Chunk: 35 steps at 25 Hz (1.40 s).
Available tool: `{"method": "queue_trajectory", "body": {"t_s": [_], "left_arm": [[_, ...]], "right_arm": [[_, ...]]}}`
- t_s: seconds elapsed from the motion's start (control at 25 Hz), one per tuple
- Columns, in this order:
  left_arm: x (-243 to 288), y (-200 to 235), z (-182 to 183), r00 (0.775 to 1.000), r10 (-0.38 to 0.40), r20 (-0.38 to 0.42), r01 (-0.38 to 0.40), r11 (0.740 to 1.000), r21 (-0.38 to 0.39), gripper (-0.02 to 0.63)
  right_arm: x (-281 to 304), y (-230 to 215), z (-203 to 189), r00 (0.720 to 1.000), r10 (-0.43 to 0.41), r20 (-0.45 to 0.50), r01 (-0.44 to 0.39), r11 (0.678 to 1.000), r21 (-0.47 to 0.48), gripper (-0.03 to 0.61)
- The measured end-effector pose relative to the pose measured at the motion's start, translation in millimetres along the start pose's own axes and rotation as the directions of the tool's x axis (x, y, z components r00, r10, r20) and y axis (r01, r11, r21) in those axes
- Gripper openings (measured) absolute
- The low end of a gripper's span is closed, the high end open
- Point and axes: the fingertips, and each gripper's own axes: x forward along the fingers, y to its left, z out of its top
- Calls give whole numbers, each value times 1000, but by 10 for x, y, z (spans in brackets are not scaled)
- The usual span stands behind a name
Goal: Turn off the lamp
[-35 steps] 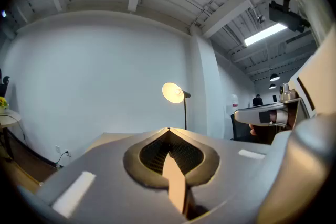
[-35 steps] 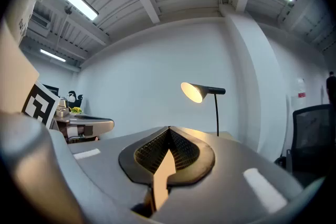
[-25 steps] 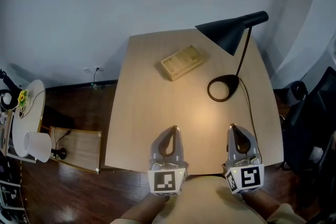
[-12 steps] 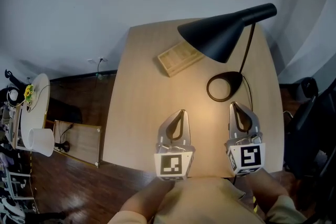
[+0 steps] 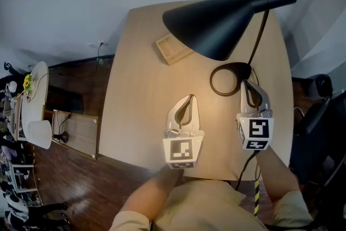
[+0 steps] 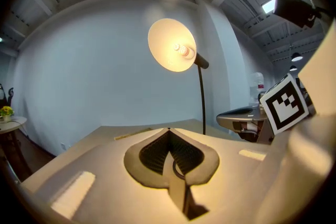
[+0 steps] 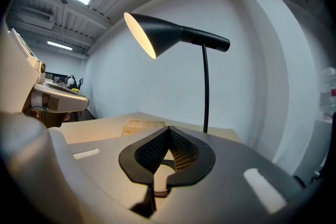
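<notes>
The black lamp is lit. Its cone shade (image 5: 216,21) hangs over the wooden table (image 5: 135,94), and a thin stem (image 5: 258,35) rises from a ring base (image 5: 230,78). The glowing bulb (image 6: 181,50) shows in the left gripper view, and the shade (image 7: 157,34) shows side-on in the right gripper view. My left gripper (image 5: 187,97) is shut and empty over the table's middle, to the left of the base. My right gripper (image 5: 246,83) is shut and empty, its tip just at the base's near right rim. No switch shows in any view.
A shallow wooden box (image 5: 172,49) lies on the table behind the shade. The lamp's cable (image 5: 252,170) runs off the near right edge. A round white side table (image 5: 33,96), a white shade (image 5: 39,134) and a wooden board (image 5: 75,132) are at the left. A dark chair (image 5: 320,121) stands right.
Both grippers have moved forward over the table toward the lamp. The right one has reached the ring base. The shade now looms larger and closer in the head view.
</notes>
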Motion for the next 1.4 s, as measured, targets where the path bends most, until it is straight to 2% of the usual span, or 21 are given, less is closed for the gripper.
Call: {"method": "queue_trajectory", "body": {"t_s": [0.28, 0.44, 0.64, 0.76, 0.96, 1.4], "left_arm": [[364, -49, -164, 1000, 1, -22, -1, 1000, -2, 0], [542, -63, -335, 997, 11, -73, -13, 1000, -15, 0], [659, -53, -558, 992, 29, -122, -27, 1000, 12, 0], [734, -130, -501, 993, -3, -121, 5, 1000, 12, 0], [820, -195, -649, 991, -22, -134, 23, 1000, 8, 0], [895, -212, -771, 983, -29, -179, 30, 1000, 6, 0]], "right_arm": [[418, -281, -400, 997, -20, -80, 20, 1000, -1, 0], [627, -410, -607, 995, -21, -103, 20, 1000, -6, 0], [843, -557, -877, 985, -46, -165, 41, 999, -31, 0], [937, -566, -1010, 978, -45, -202, 37, 998, -43, 0], [1089, -573, -1262, 963, -33, -269, 21, 999, -45, 0], [1320, -669, -1496, 943, -47, -329, 34, 998, -43, 0]]}}
